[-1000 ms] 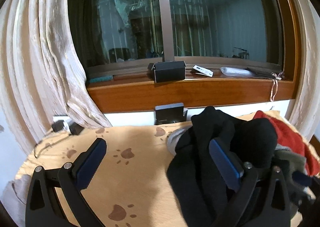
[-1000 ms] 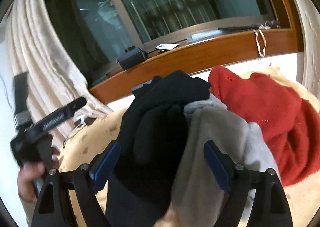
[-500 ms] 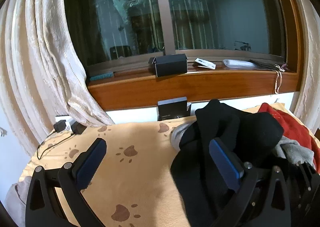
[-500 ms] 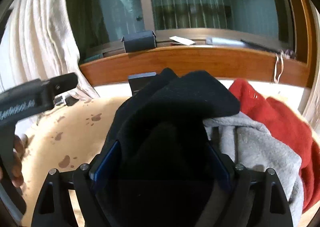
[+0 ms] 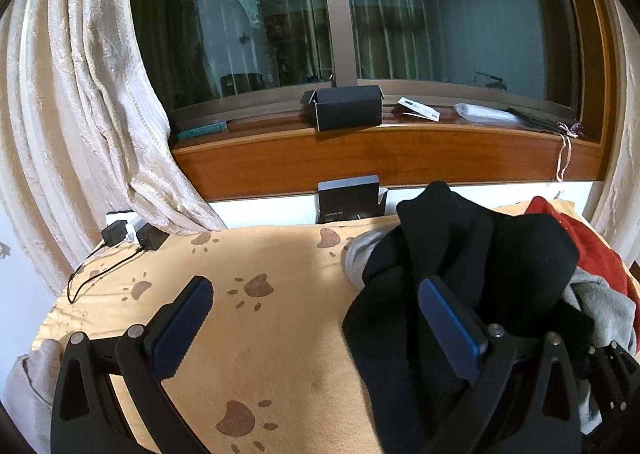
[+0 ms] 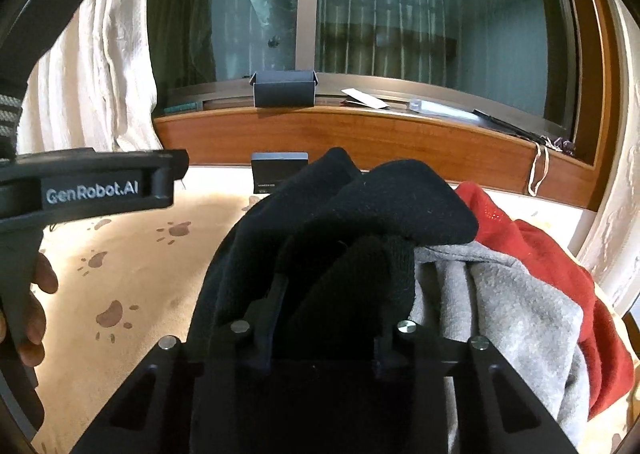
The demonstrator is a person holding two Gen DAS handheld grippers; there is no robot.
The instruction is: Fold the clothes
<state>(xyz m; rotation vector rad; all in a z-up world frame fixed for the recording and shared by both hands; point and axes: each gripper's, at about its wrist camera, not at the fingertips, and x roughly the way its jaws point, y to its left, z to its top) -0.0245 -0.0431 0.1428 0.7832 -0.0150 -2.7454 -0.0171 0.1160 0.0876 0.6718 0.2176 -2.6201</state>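
Note:
A heap of clothes lies on the right of a tan paw-print blanket (image 5: pixel 260 334): a black garment (image 5: pixel 500 254) on top, a grey one (image 5: pixel 604 306) and a red one (image 5: pixel 592 242) behind it. In the right wrist view my right gripper (image 6: pixel 332 286) is closing on a fold of the black garment (image 6: pixel 360 206), and the cloth hides its pads. The grey garment (image 6: pixel 500 306) and the red one (image 6: pixel 540 254) lie to its right. My left gripper (image 5: pixel 314 290) stands open over bare blanket, its right finger beside the black garment's edge.
The wooden window sill (image 5: pixel 400 158) behind the bed carries a black box (image 5: pixel 344 110) and small items. Another black box (image 5: pixel 348 198) leans on the wall. A curtain (image 5: pixel 80 114) hangs at left above chargers (image 5: pixel 132 234). A hand (image 6: pixel 36 294) holds the left gripper's handle.
My right gripper swung from the black-and-grey seam onto the black garment, rolled level, and its jaws came in from wide apart to pinch the cloth. The left gripper hardly moved.

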